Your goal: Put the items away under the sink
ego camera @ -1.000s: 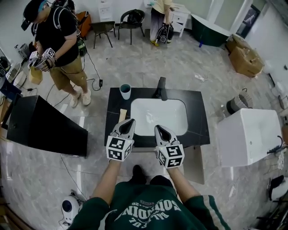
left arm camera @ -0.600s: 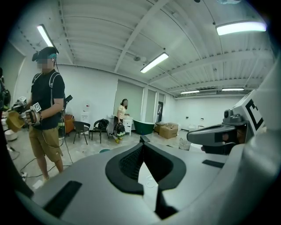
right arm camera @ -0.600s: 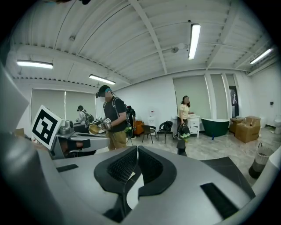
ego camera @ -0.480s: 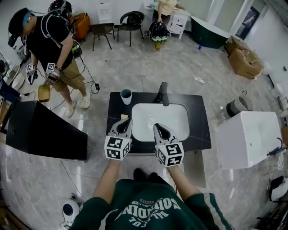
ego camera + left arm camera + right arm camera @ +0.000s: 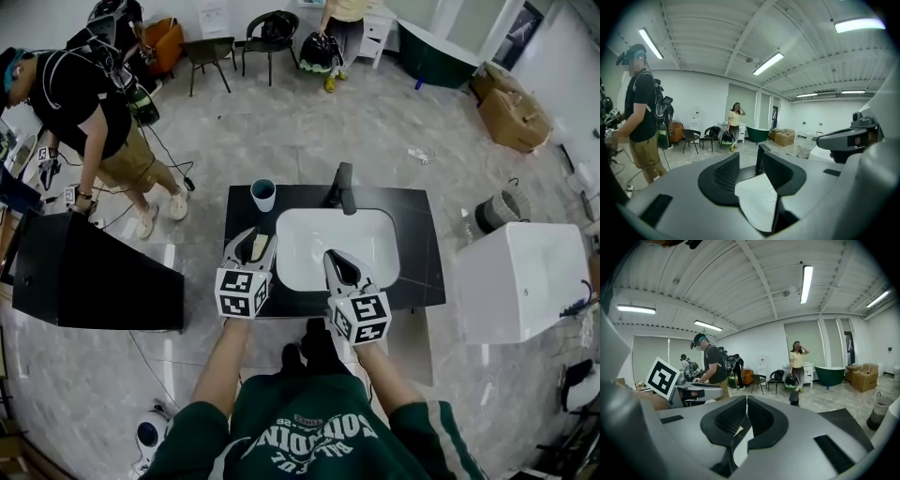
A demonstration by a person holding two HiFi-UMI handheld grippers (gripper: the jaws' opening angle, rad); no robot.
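Glossy white ceramic-looking basin [image 5: 337, 246] in a dark, faintly veined stone-look countertop [image 5: 417, 246] with a matt black faucet [image 5: 343, 186]; polished grey marble-pattern floor tiles [image 5: 309, 131] (glare pools on them); the wearer's green sweatshirt [image 5: 309, 403] is soft matt cloth with white print.

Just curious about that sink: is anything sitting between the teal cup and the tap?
No. In the head view, the stretch of black counter between the teal cup and the tap is bare.
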